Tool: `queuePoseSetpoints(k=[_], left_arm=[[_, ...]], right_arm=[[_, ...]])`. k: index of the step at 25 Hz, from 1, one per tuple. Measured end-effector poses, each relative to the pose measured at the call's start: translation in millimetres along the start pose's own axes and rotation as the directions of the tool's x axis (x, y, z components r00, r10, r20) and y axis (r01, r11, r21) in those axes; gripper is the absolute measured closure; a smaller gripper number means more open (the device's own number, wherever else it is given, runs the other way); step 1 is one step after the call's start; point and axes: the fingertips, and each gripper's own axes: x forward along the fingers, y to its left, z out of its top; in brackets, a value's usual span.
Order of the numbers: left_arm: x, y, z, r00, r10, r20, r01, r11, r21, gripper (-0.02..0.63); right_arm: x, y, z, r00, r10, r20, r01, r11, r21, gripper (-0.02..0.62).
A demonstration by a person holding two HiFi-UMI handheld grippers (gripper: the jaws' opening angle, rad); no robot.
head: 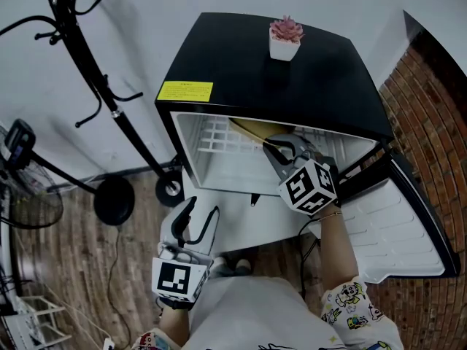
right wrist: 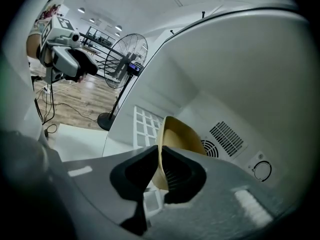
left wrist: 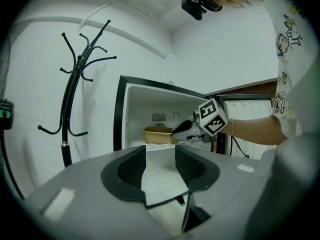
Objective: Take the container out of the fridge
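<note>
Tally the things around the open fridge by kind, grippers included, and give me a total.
fridge: 1
container: 1
potted plant: 1
coat rack: 1
fan: 1
grippers: 2, left gripper and right gripper
Total: 7

Right hand-held gripper (right wrist: 160, 157) pinches tan container (right wrist: 182, 134) wall inside the fridge (right wrist: 240, 84)

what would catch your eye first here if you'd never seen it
A small black fridge stands open in the middle, and the right gripper reaches inside it, jaws clamped on the rim of a tan container. A pink potted plant sits on the fridge's top; the left gripper hangs open out front.
</note>
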Motion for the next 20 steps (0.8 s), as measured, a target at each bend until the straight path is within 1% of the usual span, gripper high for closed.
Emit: queuePoseSetpoints(k=[3,7,11,14,17,20], left_arm=[[-2.1,-0.4,0.5,1.0,0.004,0.0,-0.004,1.0,0.0,0.422],[-5.0,-1.0,-0.1,1.0,0.014,-0.021,-0.014,1.0,0.0,0.422],[-7.0,-4.2,1.7,1.0,0.007,-0.001,-0.007,1.0,-0.001,0.422],[-9.5,-4.6,-0.4,1.0,0.013,-0.021,-0.013,1.0,0.002,0.422],[-11.5,-5.5,1.9,1.0,0.013,-0.011,-0.013,1.0,0.003,0.422],[-14.6,-6.2,0.6,0.999,0.02,-0.026,-0.02,1.0,0.004,0.422]], right_arm=[[-2.0,1.6,0.9,1.0,0.003,-0.001,-0.003,1.0,-0.009,0.572],[-6.0,2.0,2.7,1.0,0.002,0.0,-0.002,1.0,-0.013,0.574],[-10.1,2.9,4.2,1.0,0.006,0.002,-0.006,1.0,-0.013,0.574],[-12.9,5.5,4.9,1.0,0.009,0.002,-0.009,1.0,-0.015,0.575],[-15.3,8.6,5.9,1.0,0.009,0.002,-0.009,1.0,-0.021,0.575],[-18.2,10.8,7.4,1.0,0.007,0.005,-0.007,1.0,-0.023,0.575]])
